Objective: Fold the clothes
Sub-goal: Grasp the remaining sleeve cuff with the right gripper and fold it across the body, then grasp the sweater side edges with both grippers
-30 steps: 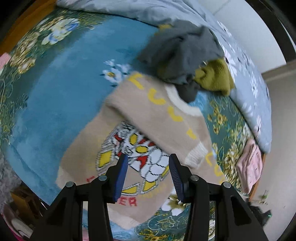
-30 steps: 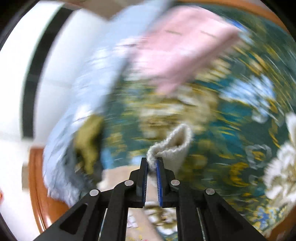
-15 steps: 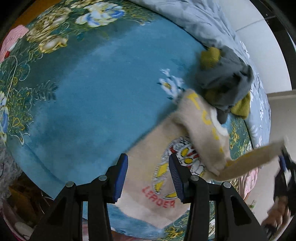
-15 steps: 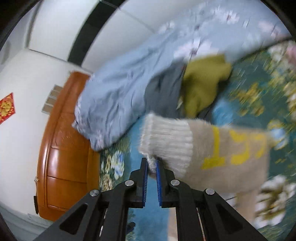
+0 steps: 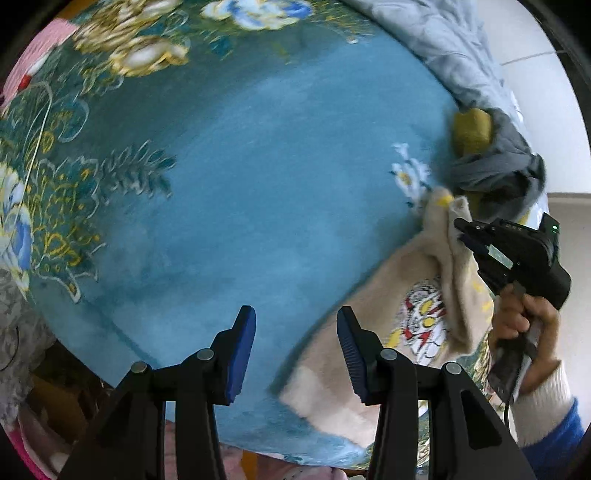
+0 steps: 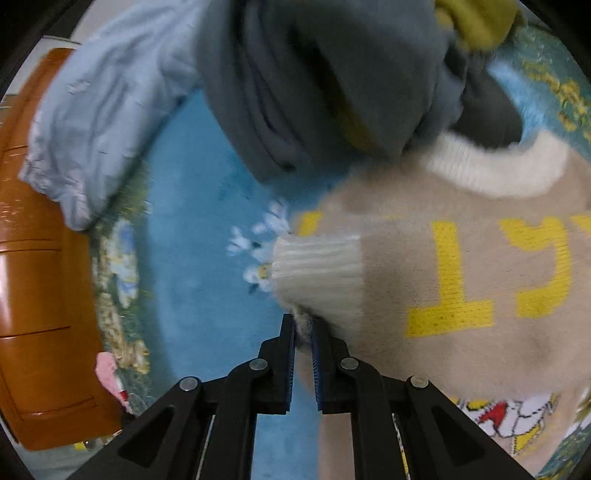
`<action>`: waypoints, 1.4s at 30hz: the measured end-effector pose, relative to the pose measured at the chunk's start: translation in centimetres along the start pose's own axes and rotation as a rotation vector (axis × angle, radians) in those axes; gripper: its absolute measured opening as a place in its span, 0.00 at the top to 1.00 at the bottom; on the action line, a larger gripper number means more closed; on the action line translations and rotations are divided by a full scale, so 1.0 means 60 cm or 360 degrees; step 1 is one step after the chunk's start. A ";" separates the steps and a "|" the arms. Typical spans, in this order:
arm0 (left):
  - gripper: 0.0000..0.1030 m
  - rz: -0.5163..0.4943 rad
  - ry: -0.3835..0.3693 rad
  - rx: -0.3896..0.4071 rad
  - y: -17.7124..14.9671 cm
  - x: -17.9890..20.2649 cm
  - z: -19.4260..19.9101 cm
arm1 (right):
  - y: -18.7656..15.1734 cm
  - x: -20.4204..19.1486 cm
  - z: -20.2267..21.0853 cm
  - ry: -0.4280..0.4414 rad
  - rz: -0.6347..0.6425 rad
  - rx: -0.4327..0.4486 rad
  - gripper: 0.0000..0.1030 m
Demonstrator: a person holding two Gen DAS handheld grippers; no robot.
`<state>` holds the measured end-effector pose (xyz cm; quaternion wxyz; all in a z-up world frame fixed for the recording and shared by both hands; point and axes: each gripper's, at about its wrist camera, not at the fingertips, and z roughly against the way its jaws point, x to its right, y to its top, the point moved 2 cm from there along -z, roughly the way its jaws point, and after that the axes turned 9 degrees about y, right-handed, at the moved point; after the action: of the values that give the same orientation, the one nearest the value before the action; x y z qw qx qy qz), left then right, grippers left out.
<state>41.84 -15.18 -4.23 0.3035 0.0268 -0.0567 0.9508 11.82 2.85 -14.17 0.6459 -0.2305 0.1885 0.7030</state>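
My right gripper (image 6: 303, 332) pinched nearly closed on ribbed cream cuff (image 6: 317, 269) of beige sweater (image 6: 461, 295); sleeve folded across sweater chest, over yellow lettering. My left gripper (image 5: 291, 343) gaping wide, holding nothing, hovering above blue floral bedspread (image 5: 240, 192) beside sweater hem. Sweater flat on bedspread, collar touching grey garment pile (image 6: 314, 81). Olive piece (image 6: 476, 18) in pile, blurred, probably knitwear. Pale blue quilt (image 6: 96, 110) beyond.

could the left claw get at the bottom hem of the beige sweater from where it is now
Probably yes. The left claw is open with nothing held, and the beige sweater has its hem lying flat on the blue bedspread just below its right finger, uncovered.
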 end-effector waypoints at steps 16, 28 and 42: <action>0.53 -0.0194 0.0028 -0.0128 -0.010 0.072 -0.060 | -0.006 0.012 0.040 0.0144 0.0033 -0.0016 0.55; 0.53 -0.0597 0.0125 -0.0276 -0.068 0.154 -0.165 | -0.181 0.355 0.241 -0.0093 -0.0511 0.0232 0.49; 0.76 -0.0515 0.0160 -0.0333 -0.096 0.144 -0.220 | -0.328 0.460 0.189 -0.0024 -0.0834 0.0136 0.73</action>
<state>37.93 -3.89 -16.08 0.4559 -0.0438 -0.1350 0.8787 28.84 33.76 -19.84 0.8164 -0.2388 0.1471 0.5048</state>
